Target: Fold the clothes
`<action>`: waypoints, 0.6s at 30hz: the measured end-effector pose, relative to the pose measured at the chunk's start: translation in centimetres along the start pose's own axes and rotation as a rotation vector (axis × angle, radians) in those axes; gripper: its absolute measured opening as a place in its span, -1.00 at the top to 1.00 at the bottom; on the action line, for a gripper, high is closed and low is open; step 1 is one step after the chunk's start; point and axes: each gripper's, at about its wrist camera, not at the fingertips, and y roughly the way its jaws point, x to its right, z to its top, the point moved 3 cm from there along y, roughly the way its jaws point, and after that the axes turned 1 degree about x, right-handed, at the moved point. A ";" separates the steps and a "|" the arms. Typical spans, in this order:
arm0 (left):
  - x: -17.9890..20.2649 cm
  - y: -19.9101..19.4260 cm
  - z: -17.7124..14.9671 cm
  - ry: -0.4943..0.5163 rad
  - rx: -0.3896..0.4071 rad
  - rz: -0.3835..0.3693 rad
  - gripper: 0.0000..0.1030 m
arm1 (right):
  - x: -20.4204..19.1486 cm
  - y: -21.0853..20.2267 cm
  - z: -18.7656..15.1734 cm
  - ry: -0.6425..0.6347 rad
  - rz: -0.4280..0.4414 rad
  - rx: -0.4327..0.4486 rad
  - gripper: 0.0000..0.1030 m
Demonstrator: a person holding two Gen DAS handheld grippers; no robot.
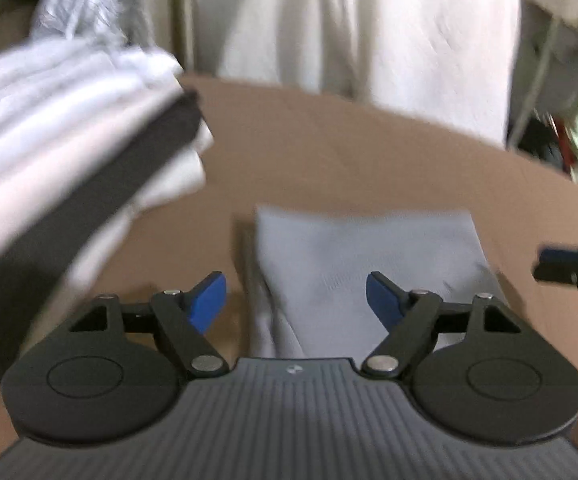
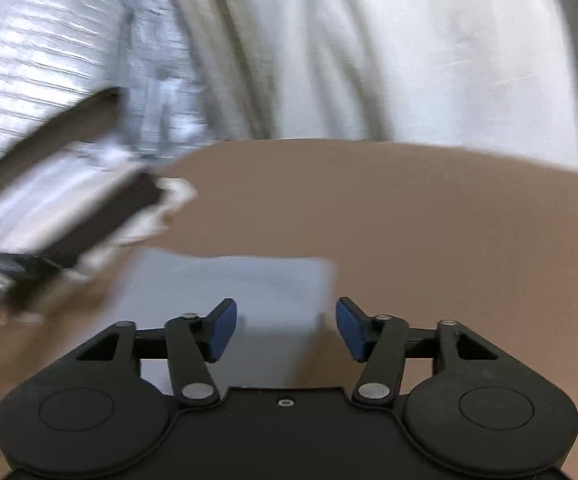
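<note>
As I am hovering over the worktop [image 1: 369, 152] | left gripper [image 1: 295, 300] spread, gripping nothing | right gripper [image 2: 283, 328] spread, gripping nothing | folded grey garment [image 1: 369, 248] lying flat beneath.

Both tongs point downward with jaws apart and empty — left tongs [image 1: 296, 300] wider than right tongs [image 2: 285, 329].

We can read no text, label, brand, number or sign in either view. Both pictures are blurred. The only mark we find is a small pale emblem [image 1: 292, 369] on the left gripper's ribbed grey body, and it is too small and soft for us to make out.
</note>
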 end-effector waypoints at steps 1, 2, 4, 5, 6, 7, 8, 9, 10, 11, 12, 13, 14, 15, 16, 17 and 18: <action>0.3 0.4 -1.0 0.000 -0.054 0.001 -0.49 | -0.9 -0.1 -0.7 -0.013 -0.001 -0.021 -0.24; 0.3 0.8 -2.2 -0.005 -0.108 0.017 -0.49 | -1.7 -0.1 -1.6 -0.026 -0.023 -0.050 -0.28; 0.3 1.4 -4.5 -0.002 -0.211 0.057 -0.49 | -3.4 -0.1 -3.3 -0.052 -0.067 -0.108 -0.28; 0.6 1.2 -5.5 0.030 -0.242 0.103 -0.49 | -4.2 -0.1 -4.6 -0.062 -0.098 -0.157 -0.28; 0.9 0.9 -6.5 0.074 -0.259 0.144 -0.49 | -4.8 -0.3 -6.3 -0.070 -0.135 -0.219 -0.28; 1.4 0.1 -7.3 0.145 -0.241 0.176 -0.50 | -5.4 -0.4 -7.9 -0.078 -0.171 -0.282 -0.28; 1.9 -0.7 -8.1 0.215 -0.223 0.209 -0.53 | -6.0 -0.9 -9.3 -0.088 -0.180 -0.322 -0.28; 2.3 -1.4 -8.9 0.276 -0.210 0.240 -0.61 | -6.5 -1.7 -10.7 -0.101 -0.169 -0.345 -0.29; 2.2 -1.8 -9.8 0.316 -0.209 0.272 -0.75 | -7.0 -2.8 -11.9 -0.114 -0.155 -0.356 -0.30; 2.1 -2.2 -10.6 0.345 -0.210 0.301 -0.84 | -7.3 -4.1 -13.0 -0.125 -0.136 -0.368 -0.30; 1.5 -2.6 -10.9 0.338 -0.215 0.312 -0.96 | -7.5 -5.2 -13.7 -0.130 -0.116 -0.391 -0.30; 0.9 -3.0 -11.0 0.304 -0.217 0.294 -0.96 | -7.5 -6.1 -14.3 -0.125 -0.093 -0.421 -0.31; 0.2 -3.4 -11.0 0.270 -0.218 0.276 -0.96 | -7.3 -7.0 -14.6 -0.096 -0.061 -0.436 -0.31; -0.5 -3.8 -11.0 0.225 -0.222 0.253 -0.96 | -6.9 -7.8 -14.8 -0.052 -0.024 -0.440 -0.31; -1.5 -4.0 -10.9 0.157 -0.231 0.219 -0.96 | -6.5 -8.6 -15.0 -0.008 0.013 -0.443 -0.31; -2.4 -4.2 -10.7 0.089 -0.239 0.184 -0.96 | -5.9 -9.1 -15.0 0.054 0.045 -0.433 -0.31; -3.3 -4.4 -10.6 0.018 -0.246 0.146 -0.95 | -5.1 -9.2 -14.8 0.130 0.074 -0.415 -0.31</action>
